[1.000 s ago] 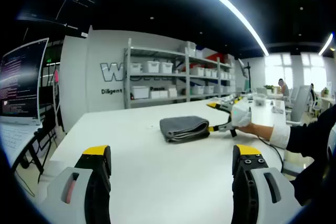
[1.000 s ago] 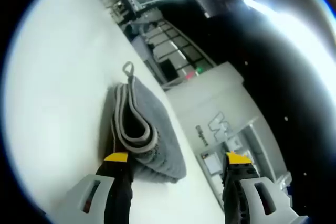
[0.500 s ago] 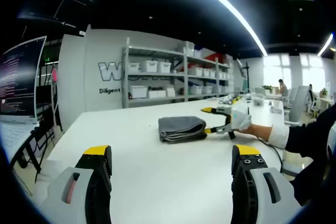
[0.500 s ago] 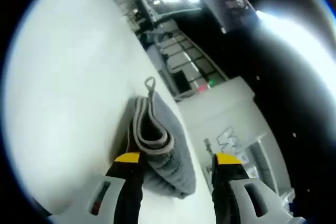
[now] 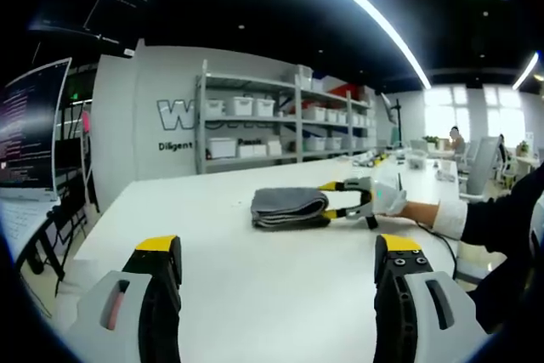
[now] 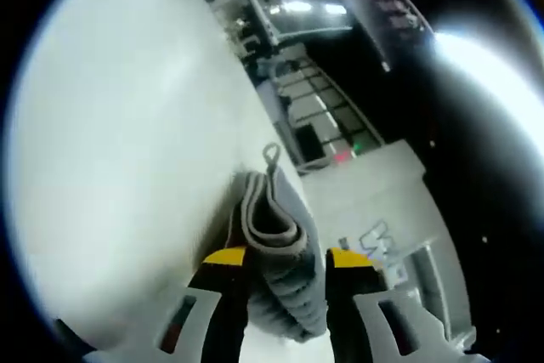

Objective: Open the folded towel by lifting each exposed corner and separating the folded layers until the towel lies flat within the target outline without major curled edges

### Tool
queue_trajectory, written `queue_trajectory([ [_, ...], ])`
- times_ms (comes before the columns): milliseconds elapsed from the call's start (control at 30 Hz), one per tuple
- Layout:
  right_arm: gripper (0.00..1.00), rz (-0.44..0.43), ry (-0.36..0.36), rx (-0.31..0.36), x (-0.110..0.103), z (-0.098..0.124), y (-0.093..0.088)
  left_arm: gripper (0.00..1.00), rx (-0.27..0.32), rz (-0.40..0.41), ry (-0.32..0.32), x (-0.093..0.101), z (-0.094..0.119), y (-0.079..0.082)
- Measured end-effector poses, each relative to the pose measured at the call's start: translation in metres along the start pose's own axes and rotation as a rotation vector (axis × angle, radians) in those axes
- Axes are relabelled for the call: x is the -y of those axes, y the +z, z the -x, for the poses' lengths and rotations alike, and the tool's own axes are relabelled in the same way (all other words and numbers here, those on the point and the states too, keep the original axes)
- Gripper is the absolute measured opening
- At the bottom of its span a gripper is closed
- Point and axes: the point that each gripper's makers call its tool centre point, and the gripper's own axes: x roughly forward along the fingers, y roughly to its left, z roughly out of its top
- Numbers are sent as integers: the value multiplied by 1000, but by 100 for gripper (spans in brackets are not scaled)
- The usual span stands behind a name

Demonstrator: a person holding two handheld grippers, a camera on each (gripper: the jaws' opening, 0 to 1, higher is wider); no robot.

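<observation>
A grey folded towel (image 5: 289, 207) lies on the white table (image 5: 255, 295), its layered end facing my right gripper. In the right gripper view the towel (image 6: 274, 227) sits between the yellow-tipped jaws of my right gripper (image 6: 286, 258). They straddle the whole folded end and stand narrow, close against both sides. A hanging loop (image 6: 271, 155) sticks out at the towel's far end. In the left gripper view the right gripper (image 5: 333, 199) comes in from the right, held by a gloved hand (image 5: 388, 200). My left gripper (image 5: 279, 248) is open, well short of the towel, nothing in it.
Shelves with white bins (image 5: 255, 129) stand behind the table against a lettered wall. A monitor (image 5: 30, 138) is at the left. The person's dark sleeve (image 5: 501, 218) reaches in from the right. Bare tabletop lies between my left gripper and the towel.
My right gripper has moved forward over the towel's end and its jaws have narrowed around it. The left gripper's view has drifted slightly; the towel has stayed in place.
</observation>
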Motion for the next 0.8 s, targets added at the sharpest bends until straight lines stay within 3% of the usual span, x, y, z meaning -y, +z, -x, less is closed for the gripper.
queue_trajectory([
  [167, 20, 30, 29, 3, -8, -4, 11, 92, 0, 0, 2, 0, 1, -1],
  [400, 7, 55, 55, -30, -13, -7, 10, 92, 0, -1, 5, -2, 0, -1],
  [800, 3, -49, 34, -20, 1, -4, 17, 91, -6, -12, 6, -2, -2, -3],
])
